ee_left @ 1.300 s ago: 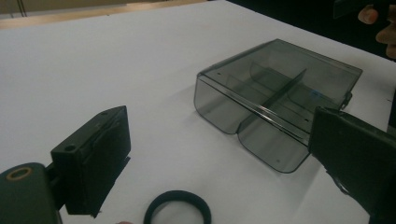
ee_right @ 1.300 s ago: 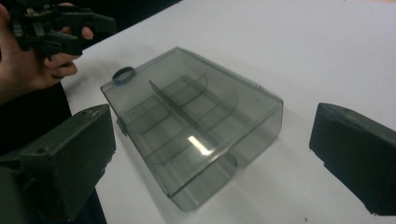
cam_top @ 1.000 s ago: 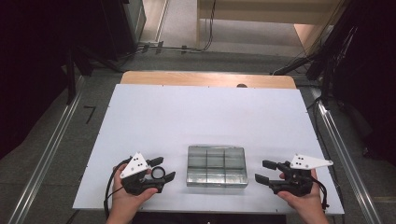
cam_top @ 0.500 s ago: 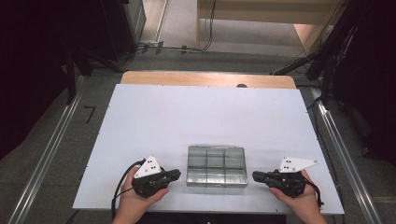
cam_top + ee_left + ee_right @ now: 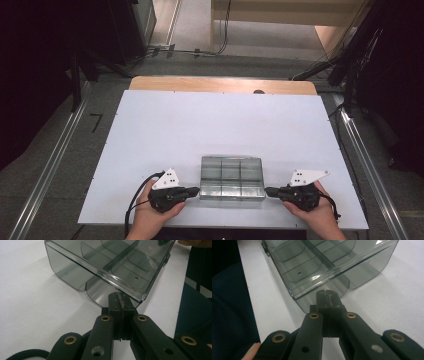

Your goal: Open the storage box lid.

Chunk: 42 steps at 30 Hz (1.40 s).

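Fingers of left gripper (image 5: 119, 305) pressed together, tips touching lower rim of clear compartment box (image 5: 110, 263) on its left end; whether thin edge is pinched between them, cannot tell. Right gripper (image 5: 327, 298) fingers also pressed together, tips just at box's right end wall near its bottom. Box (image 5: 232, 177) sits on white desk (image 5: 220, 125), close to near edge, roughly midway between side edges. Left hand (image 5: 152, 212) and right hand (image 5: 312, 210) flank box, each near desk's front edge.
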### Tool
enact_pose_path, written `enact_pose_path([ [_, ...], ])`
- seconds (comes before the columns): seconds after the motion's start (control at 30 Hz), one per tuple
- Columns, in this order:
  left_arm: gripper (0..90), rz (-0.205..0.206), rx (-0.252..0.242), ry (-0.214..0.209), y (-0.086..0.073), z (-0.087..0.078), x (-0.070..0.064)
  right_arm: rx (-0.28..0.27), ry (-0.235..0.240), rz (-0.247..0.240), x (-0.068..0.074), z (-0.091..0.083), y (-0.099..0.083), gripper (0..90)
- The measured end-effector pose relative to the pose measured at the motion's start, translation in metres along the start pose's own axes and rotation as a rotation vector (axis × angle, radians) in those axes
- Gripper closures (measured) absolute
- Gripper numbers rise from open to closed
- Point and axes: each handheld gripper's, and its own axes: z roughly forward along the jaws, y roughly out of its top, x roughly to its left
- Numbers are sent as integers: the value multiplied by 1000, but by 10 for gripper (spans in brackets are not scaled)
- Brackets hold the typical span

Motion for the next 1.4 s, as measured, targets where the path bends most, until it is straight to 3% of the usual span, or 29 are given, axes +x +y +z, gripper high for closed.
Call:
enact_pose_path([
  [0.27,898,-5,3,-28,-2,0,2,-2,3,0,0,1,0,883],
  [0.6,898,1,-6,-36,-3,-1,1,-11,3,-28,1,-1,0,883],
  [1.1,898,-13,-24,-51,-5,-2,1,-26,7,-26,3,-4,2,883],
  [1.2,899,-25,-48,-77,-4,-4,1,-28,7,-26,3,-4,2,883],
  [1.4,899,-8,-56,-72,-2,-5,-1,-40,9,-25,5,-5,4,884],
])
